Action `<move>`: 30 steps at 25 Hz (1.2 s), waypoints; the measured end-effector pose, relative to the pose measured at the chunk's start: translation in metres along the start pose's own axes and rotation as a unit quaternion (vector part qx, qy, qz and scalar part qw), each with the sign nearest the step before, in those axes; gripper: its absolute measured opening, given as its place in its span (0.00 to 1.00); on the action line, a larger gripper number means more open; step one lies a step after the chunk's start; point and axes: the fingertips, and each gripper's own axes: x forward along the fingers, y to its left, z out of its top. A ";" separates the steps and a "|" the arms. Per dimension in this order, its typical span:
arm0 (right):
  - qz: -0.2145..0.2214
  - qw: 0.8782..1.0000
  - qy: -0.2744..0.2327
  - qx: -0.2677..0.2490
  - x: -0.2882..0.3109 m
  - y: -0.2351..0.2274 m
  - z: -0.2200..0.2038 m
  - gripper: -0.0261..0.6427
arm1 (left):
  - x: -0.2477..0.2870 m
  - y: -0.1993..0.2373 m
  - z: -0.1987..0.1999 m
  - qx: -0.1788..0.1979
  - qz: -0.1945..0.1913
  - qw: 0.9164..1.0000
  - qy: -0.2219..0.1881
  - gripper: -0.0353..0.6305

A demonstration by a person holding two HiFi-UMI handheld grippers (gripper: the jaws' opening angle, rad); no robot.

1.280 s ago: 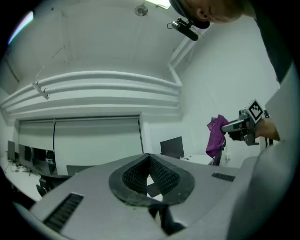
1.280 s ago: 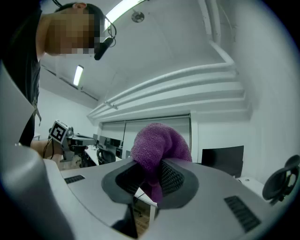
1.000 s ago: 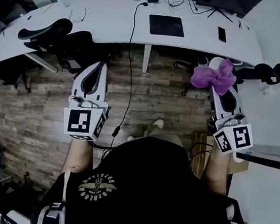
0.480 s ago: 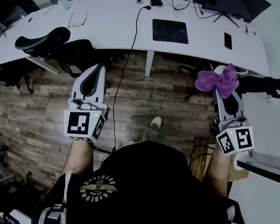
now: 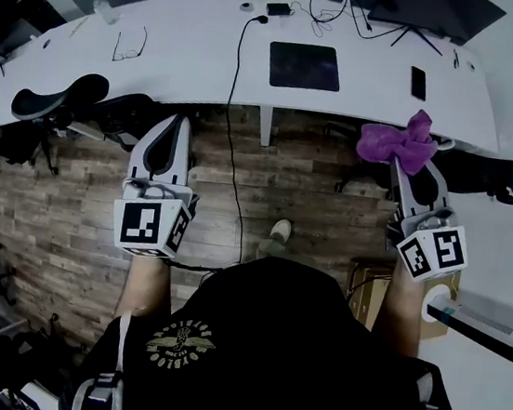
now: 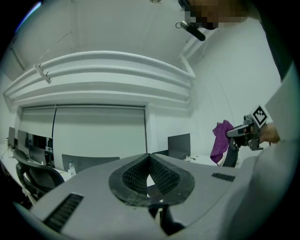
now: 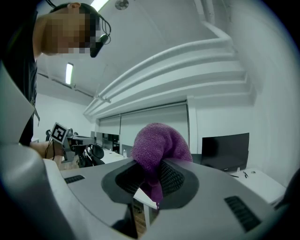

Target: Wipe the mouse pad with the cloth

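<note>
A dark square mouse pad [image 5: 304, 66] lies on the white curved desk [image 5: 192, 50] ahead of me. My right gripper [image 5: 403, 162] is shut on a purple cloth [image 5: 397, 141], which bunches over its tips [image 7: 158, 151] near the desk's front edge, right of the pad. The cloth [image 6: 219, 141] also shows far right in the left gripper view. My left gripper [image 5: 170, 128] hangs over the wood floor short of the desk, jaws shut with nothing between them [image 6: 149, 174].
On the desk lie a black phone [image 5: 418, 82], glasses [image 5: 130, 43], a cable [image 5: 235, 103] running down to the floor, and a monitor stand [image 5: 409, 6] at the back. Office chairs [image 5: 68, 102] stand left and another [image 5: 490, 174] right. A cardboard box [image 5: 370, 280] sits by my right arm.
Both grippers have moved forward toward the desk with me. The cloth now reaches the desk's front edge; the right gripper's hold on it is unchanged.
</note>
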 end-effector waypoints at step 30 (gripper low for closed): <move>0.002 0.999 -0.015 0.051 0.074 -0.114 -0.024 0.16 | 0.113 -0.007 0.007 0.038 0.030 0.999 0.014 0.06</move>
